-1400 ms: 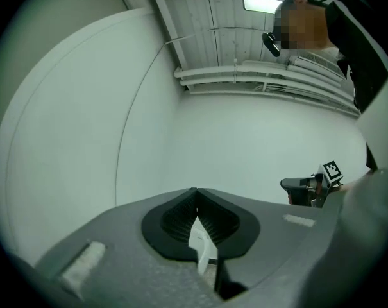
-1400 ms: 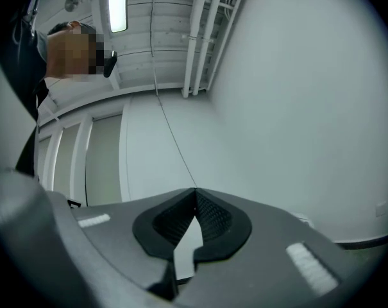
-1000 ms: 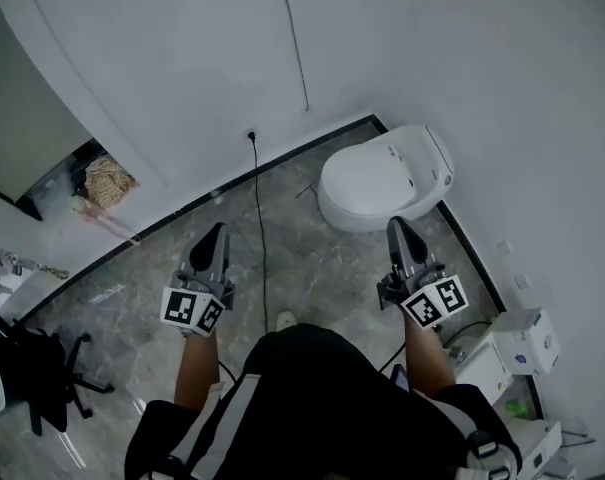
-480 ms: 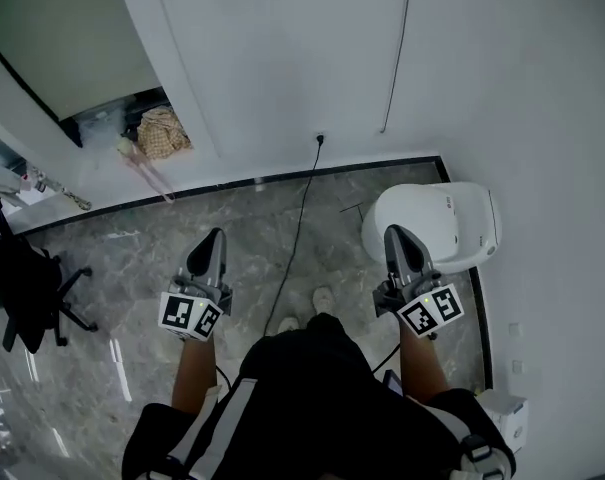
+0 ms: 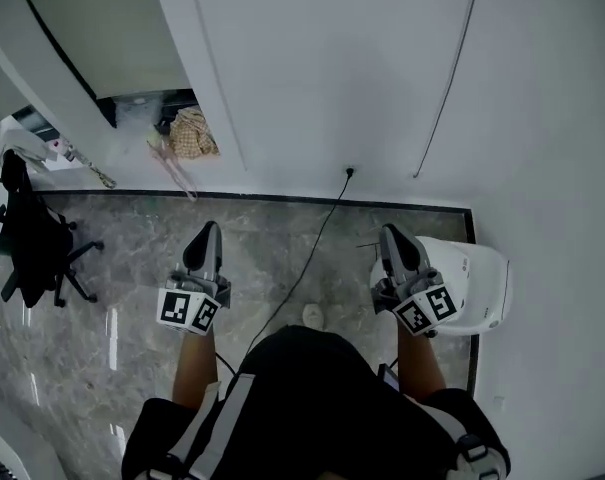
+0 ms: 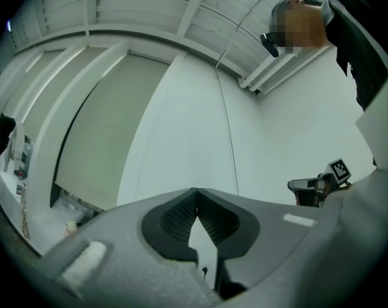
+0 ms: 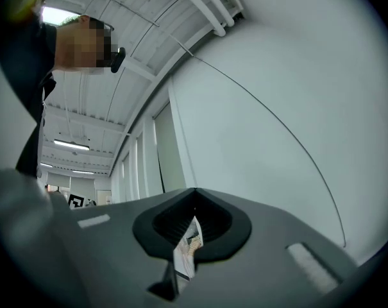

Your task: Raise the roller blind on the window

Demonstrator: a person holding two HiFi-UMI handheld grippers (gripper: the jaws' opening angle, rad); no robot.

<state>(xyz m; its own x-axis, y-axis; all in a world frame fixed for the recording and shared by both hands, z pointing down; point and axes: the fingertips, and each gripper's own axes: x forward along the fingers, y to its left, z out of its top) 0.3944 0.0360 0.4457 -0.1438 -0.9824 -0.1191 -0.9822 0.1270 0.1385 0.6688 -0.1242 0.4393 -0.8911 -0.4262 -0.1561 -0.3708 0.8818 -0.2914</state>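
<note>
A white wall (image 5: 322,78) rises ahead of the left tongs (image 5: 210,230) and right tongs (image 5: 390,233), meeting the grey marble floor (image 5: 252,253) at a black skirting strip (image 5: 262,199). A black cable (image 5: 322,230) crosses the floor between them. A black office chair (image 5: 32,243) stands well left of the left tongs; a white toilet (image 5: 482,283) lies under the right tongs.

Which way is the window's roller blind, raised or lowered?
Lowered: the pale grey-green fabric roller blind hangs nearly to the bottom, leaving only a low gap.

Roller blind (image 5: 112,28): dull grey-green. Wall (image 5: 322,68): plain white. Floor (image 5: 122,268): grey, marbled veining. Chair (image 5: 32,243): black. Toilet (image 5: 482,288): white. Cloth (image 5: 194,133): beige check. Cable (image 5: 327,218): black.
</note>
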